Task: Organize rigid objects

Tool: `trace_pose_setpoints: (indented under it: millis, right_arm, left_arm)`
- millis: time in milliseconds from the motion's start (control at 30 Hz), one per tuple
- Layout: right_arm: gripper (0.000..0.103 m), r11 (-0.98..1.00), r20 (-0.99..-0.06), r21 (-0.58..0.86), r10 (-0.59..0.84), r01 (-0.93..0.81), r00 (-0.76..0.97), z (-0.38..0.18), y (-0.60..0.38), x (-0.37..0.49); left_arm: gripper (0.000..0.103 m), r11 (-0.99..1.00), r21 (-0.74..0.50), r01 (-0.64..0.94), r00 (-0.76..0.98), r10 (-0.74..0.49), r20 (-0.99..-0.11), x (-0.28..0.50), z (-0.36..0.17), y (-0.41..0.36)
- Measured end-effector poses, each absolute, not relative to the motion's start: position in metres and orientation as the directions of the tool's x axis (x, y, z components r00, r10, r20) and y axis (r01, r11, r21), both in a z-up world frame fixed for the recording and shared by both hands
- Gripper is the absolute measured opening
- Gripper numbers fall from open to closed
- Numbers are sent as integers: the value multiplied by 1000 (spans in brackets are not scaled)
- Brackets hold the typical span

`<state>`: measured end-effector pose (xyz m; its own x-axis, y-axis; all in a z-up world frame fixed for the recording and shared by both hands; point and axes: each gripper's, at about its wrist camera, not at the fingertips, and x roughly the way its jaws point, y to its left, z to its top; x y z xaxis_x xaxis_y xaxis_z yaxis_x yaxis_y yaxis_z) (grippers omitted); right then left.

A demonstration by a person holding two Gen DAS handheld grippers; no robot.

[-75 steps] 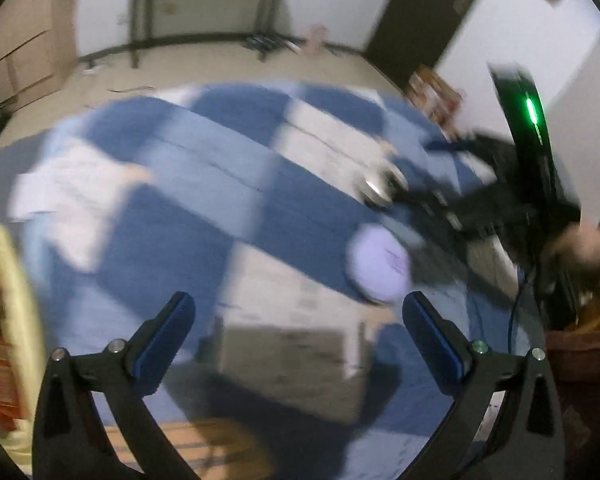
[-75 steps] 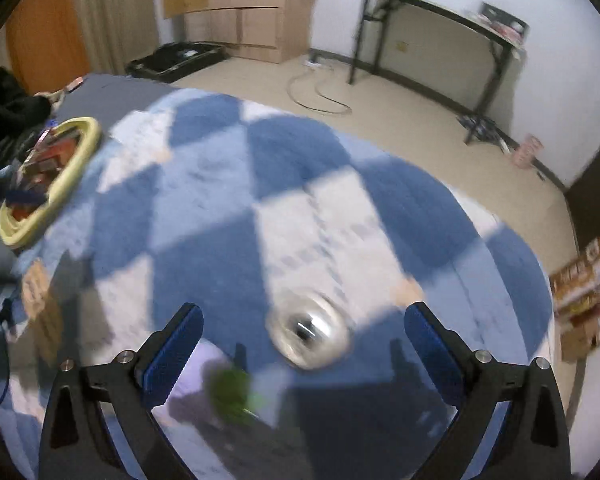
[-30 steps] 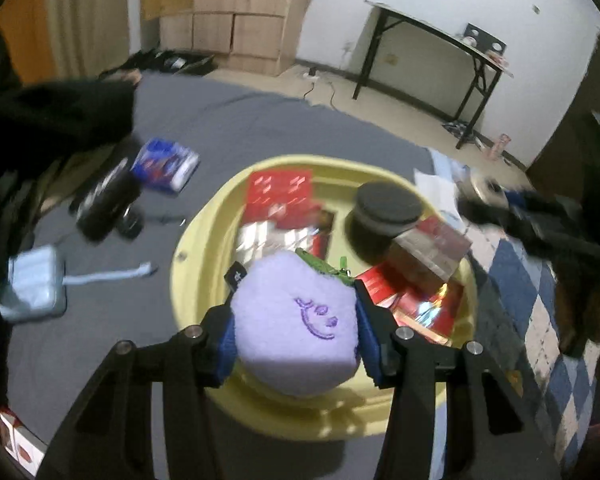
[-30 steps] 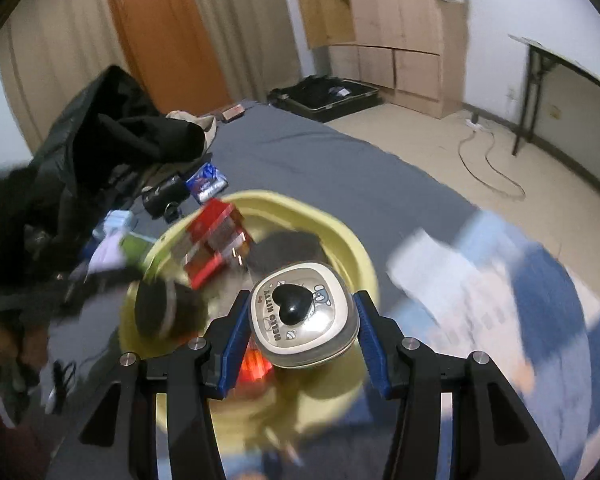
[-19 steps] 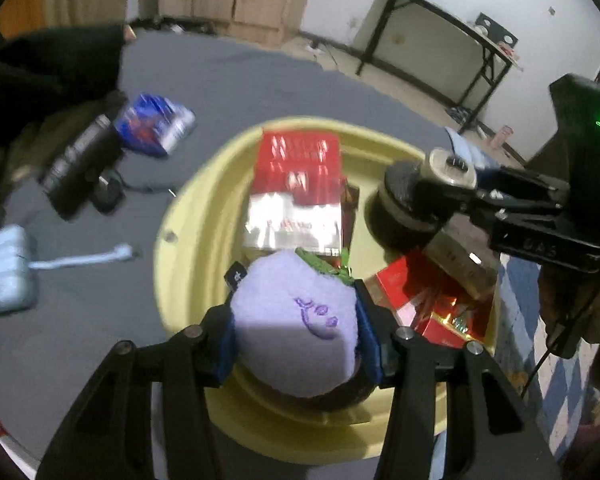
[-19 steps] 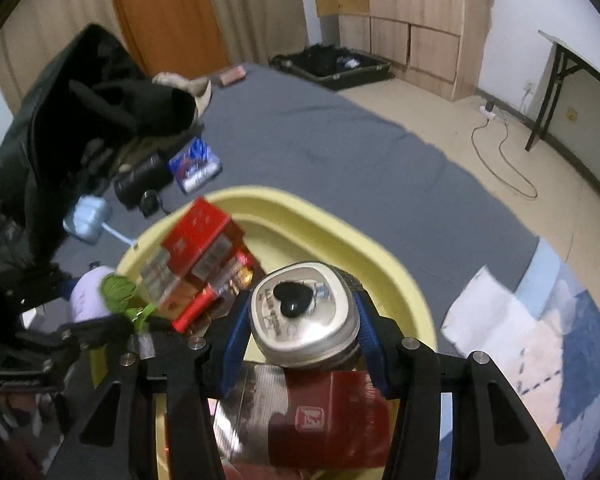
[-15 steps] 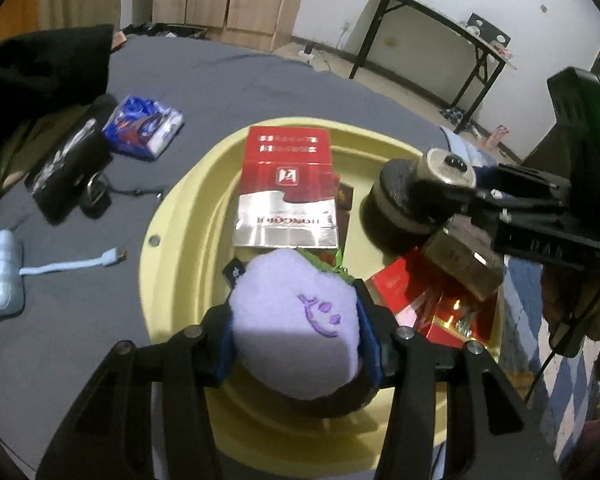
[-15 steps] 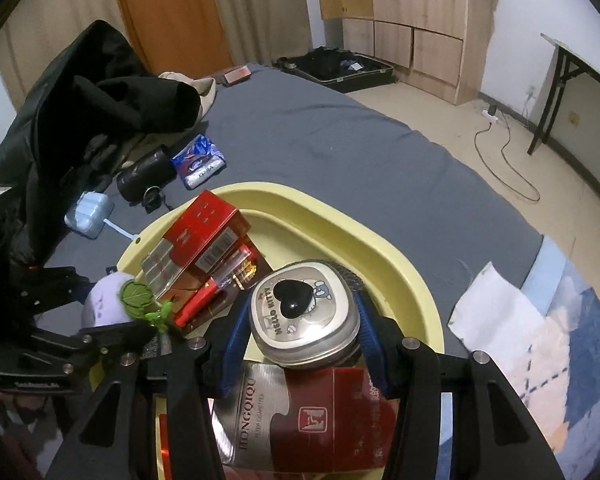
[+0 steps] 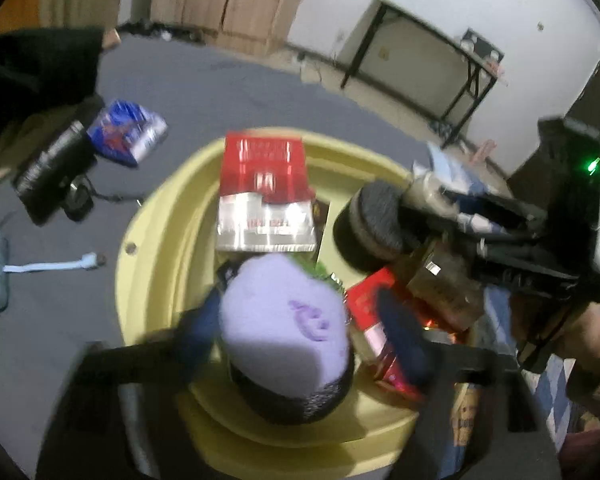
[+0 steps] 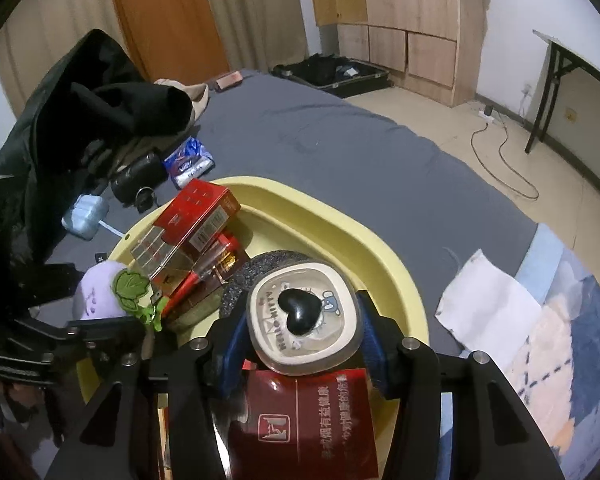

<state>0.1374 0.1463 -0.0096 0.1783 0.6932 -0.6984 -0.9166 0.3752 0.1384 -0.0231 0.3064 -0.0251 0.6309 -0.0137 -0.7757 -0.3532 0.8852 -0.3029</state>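
Both my tongs over the yellow basin (image 10: 400,276), left tongs (image 9: 300,332) just sprung wide, purple plush toy (image 9: 284,320) loose between them atop a dark disc, right tongs (image 10: 302,344) just eased apart, cream tin (image 10: 300,316) between, resting on another disc (image 10: 260,268) beside red boxes (image 10: 196,216).

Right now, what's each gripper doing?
Left gripper: open, jaws just opening, purple plush between them.
Right gripper: open, jaws just opening, heart-lid tin between them.
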Motion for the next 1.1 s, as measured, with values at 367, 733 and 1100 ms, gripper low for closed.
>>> trace_pose_setpoints:
  millis: [367,733,1100]
  right_arm:
    - [103,306,-572,30,786,-952,235,24,59,104]
    - [103,211,-761,-67,621,-975,187,-76,-15,19]
    - [103,327,-733,-9,641,-945,229,-92,7,30]
  left_arm:
    - [103,828,-294,-478,690,146,-709,-72,7,264]
    - [103,849,-174,-499,536,145,-832,-107,-79,160]
    - [103,853,-97,-513,542,234,-807,-84,-97,160]
